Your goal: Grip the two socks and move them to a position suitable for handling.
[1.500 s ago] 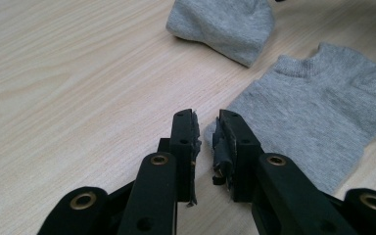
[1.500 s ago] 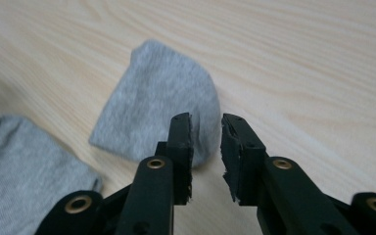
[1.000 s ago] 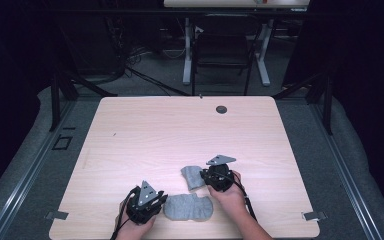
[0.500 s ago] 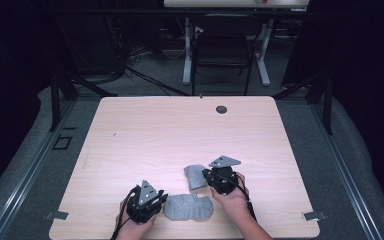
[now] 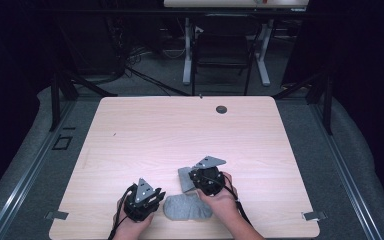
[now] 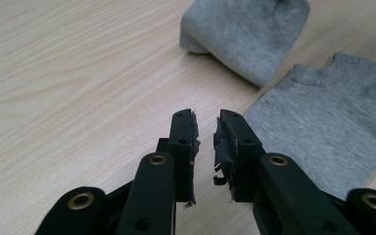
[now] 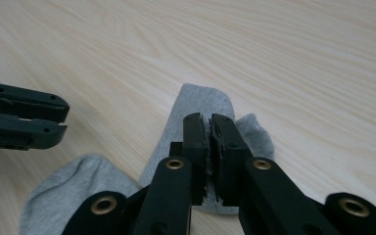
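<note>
Pinching the grey sock (image 7: 203,105) – right gripper (image 7: 209,122) nearly shut; left gripper (image 6: 206,122) – slightly parted, empty

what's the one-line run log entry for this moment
scene: grey knit sock flat on light wood table | right tool: pinching raised fold of sock | left tool: narrow gap, nothing held, beside sock

Open tabletop (image 5: 170,135) ahead and to both sides (bare wood); grey socks (image 5: 187,207) between the hands

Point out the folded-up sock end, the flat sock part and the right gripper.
folded sock end (image 6: 254,34), left gripper view, middle of the fabric
flat sock part (image 6: 328,122), left gripper view, bare fabric
right gripper (image 7: 209,128), right gripper view, between fingertips
</note>
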`<state>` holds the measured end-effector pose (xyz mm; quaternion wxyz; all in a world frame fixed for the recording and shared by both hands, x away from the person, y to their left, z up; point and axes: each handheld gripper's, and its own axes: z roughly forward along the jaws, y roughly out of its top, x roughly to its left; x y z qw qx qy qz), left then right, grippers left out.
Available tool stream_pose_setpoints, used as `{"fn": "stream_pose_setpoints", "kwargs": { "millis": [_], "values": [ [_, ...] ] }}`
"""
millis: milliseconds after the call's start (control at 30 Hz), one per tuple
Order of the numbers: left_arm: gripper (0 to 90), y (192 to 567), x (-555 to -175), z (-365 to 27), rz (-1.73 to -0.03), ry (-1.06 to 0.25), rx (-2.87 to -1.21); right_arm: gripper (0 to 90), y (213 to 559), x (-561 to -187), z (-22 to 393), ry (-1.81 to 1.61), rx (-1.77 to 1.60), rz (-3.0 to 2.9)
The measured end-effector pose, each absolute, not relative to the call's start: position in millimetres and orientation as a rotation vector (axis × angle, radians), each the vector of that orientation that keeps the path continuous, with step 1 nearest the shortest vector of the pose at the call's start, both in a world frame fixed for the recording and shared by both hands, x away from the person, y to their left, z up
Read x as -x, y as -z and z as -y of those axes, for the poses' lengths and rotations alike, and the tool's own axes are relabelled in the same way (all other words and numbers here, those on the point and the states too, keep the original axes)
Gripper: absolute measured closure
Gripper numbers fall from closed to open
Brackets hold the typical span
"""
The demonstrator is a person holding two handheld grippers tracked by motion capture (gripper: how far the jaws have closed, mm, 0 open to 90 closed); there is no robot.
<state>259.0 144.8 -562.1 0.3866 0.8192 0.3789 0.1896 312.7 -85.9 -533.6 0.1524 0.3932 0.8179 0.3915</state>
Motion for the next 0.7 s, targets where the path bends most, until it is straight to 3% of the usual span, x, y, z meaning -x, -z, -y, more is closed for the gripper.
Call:
{"fn": "stream_pose_setpoints", "kwargs": {
  "millis": [433, 700],
  "values": [
    [76.4, 563.2, -260.2, -145.6, -0.966, -0.483, -2.092, 80.0, 563.1, -319.0, 65.1, -1.090, -1.170, -2.457],
    [76.4, 564.1, -260.4, -144.0, -0.965, -0.485, -2.093, 76.6, 550.0, -321.0, 77.0, -1.166, -1.160, -2.376]
  ]
}}
